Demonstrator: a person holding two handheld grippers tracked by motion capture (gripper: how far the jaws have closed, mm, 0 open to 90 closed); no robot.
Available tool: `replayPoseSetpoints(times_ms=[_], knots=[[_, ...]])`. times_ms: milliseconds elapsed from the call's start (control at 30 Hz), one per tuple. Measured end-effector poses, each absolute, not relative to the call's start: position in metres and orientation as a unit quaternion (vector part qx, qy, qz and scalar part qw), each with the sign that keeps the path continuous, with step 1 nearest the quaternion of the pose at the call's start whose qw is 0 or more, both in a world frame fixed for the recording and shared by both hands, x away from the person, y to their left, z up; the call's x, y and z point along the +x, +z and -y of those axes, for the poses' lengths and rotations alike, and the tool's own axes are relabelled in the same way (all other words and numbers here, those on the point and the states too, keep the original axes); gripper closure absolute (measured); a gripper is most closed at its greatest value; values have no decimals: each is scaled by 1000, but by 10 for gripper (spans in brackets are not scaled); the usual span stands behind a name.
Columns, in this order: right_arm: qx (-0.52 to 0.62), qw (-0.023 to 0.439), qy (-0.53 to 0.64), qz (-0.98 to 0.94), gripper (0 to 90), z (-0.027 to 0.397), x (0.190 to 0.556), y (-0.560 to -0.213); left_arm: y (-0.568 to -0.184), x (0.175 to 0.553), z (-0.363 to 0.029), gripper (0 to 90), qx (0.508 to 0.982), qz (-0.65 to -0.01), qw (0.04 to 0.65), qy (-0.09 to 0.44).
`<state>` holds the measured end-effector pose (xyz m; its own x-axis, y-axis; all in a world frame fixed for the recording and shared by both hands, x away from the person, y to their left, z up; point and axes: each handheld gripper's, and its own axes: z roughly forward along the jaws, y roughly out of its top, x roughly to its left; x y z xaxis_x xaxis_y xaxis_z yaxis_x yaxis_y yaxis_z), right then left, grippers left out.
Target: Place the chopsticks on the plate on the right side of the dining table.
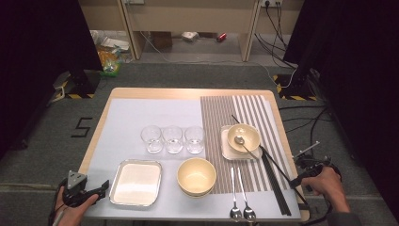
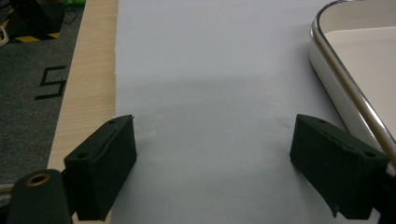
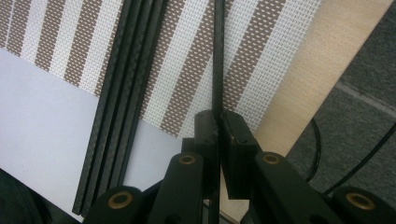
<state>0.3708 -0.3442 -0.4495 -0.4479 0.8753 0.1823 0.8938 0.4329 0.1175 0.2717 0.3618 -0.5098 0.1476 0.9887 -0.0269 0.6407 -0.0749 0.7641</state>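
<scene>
- Chopstick, black and thin, sits pinched between my right tongs at the counter's near right corner; its long axis runs from the tongs up and leftward across the striped mat toward the small bowl in the high view.
- From the high view I see its far tip reaching past that bowl, close to the mat's middle.
- Along the right gripper view it rises straight up from the pads, over brown-and-white stripes, with the other chopsticks lying flat just to its left, apart from it.
- Its lower end is hidden behind the tongs, and the upper end is cut off by the frame there.
- My right hand grips its handle off the counter's right edge, pointing inward and leftward.
- My left tongs stand wide with nothing between them, over white paper beside the tray.
- My left hand rests low at the near left corner.
</scene>
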Motion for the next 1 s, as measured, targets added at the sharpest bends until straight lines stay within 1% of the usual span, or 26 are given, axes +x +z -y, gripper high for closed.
replayPoseSetpoints(times_ms=[267, 300, 333, 367, 667, 867, 1000], knots=[[-513, 50, -87, 853, 859, 344, 375, -449, -510, 272, -362, 134, 683, -596, 328, 266], [-516, 66, -99, 848, 860, 347, 376, -449, -510, 272, -362, 134, 683, -596, 328, 266], [-516, 66, -99, 848, 860, 347, 376, -449, -510, 272, -362, 134, 683, -596, 328, 266], [-520, 59, -95, 847, 861, 350, 376, -449, -510, 272, -362, 134, 683, -596, 328, 266], [-524, 45, -123, 842, 861, 359, 382, -438, -510, 272, -362, 134, 683, -596, 328, 267], [-523, 24, -131, 842, 861, 355, 397, -424, -510, 272, -362, 134, 683, -596, 328, 266], [-517, 21, -140, 844, 860, 346, 410, -417, -510, 272, -362, 134, 683, -596, 328, 266]])
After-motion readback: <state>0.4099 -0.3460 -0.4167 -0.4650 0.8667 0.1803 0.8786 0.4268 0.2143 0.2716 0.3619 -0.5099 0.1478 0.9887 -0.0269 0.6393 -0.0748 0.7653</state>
